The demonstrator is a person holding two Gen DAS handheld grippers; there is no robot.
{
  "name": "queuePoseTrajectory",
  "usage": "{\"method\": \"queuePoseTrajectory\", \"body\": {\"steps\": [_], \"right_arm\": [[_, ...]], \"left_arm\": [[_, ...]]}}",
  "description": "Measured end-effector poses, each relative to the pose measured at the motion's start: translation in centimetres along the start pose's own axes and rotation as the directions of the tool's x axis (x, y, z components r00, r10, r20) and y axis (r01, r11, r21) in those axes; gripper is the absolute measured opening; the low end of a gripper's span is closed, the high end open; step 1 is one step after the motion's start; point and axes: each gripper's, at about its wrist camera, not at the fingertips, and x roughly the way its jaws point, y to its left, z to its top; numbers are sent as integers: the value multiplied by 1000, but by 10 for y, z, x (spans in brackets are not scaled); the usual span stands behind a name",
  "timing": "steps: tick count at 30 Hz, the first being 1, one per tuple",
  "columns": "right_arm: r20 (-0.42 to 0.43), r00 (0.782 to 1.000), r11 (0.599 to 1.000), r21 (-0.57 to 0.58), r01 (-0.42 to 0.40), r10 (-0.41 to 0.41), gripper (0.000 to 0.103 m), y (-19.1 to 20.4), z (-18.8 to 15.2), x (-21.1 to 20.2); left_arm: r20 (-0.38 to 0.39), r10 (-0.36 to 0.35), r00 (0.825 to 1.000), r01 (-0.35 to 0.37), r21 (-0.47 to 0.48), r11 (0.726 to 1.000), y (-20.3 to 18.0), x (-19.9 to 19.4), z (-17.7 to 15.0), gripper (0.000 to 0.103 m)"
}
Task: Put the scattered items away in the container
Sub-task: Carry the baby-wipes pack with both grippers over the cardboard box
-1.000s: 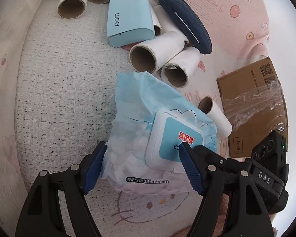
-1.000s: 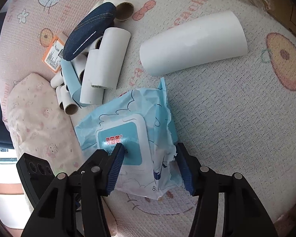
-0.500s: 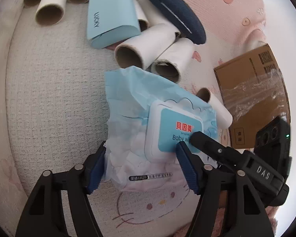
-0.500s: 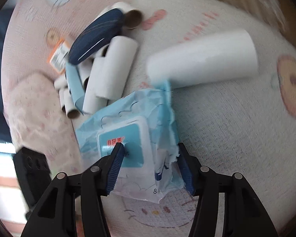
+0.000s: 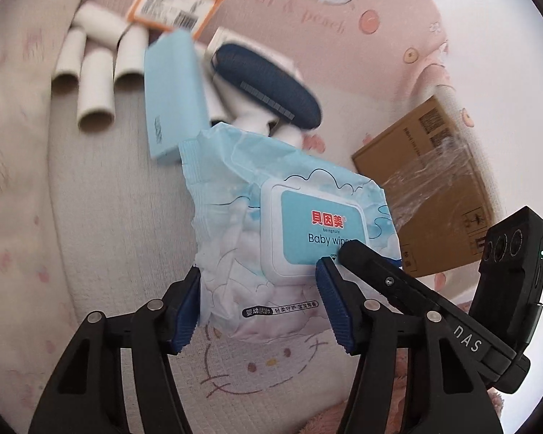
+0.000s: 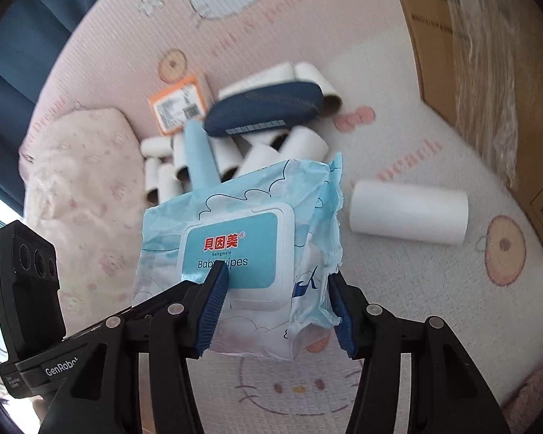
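Observation:
A light blue baby wipes pack [image 5: 271,231] with a white flip lid is held in the air by both grippers. My left gripper [image 5: 262,307] is shut on its near end. My right gripper [image 6: 277,305] is shut on the same pack [image 6: 242,238] from the other side. Each gripper shows in the other's view. Below lie several white cardboard tubes [image 5: 94,86], a dark blue case [image 5: 268,86], a light blue box [image 5: 172,97] and an orange-edged label card [image 5: 173,3]. A brown cardboard box [image 5: 430,184] stands to the right.
All lies on a pink and white Hello Kitty blanket [image 5: 108,217]. One loose white tube [image 6: 409,217] lies apart near the cardboard box [image 6: 488,83]. A pale floral pillow [image 6: 79,181] is at the left of the pile.
Both grippers have lifted the wipes pack off the blanket. The pile of tubes and the blue case now look farther away and the orange card has come into view.

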Motion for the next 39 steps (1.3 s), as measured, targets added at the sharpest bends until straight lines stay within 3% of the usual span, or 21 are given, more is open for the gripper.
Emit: {"method": "queuePoseTrajectory", "body": {"steps": [7, 15, 27, 39], "right_arm": [[138, 990, 995, -95, -11, 24, 51, 37, 28, -55], [284, 958, 987, -162, 2, 45, 51, 59, 59, -126], [379, 925, 987, -145, 70, -10, 51, 19, 105, -191], [382, 917, 989, -49, 141, -112, 51, -69, 156, -243]], "left_arm": [[137, -44, 990, 41, 26, 999, -34, -56, 19, 64], [252, -109, 962, 82, 112, 990, -90, -95, 41, 64], [211, -194, 958, 147, 218, 965, -176, -71, 63, 64], [100, -279, 955, 239, 300, 924, -276, -6, 91, 64]]}}
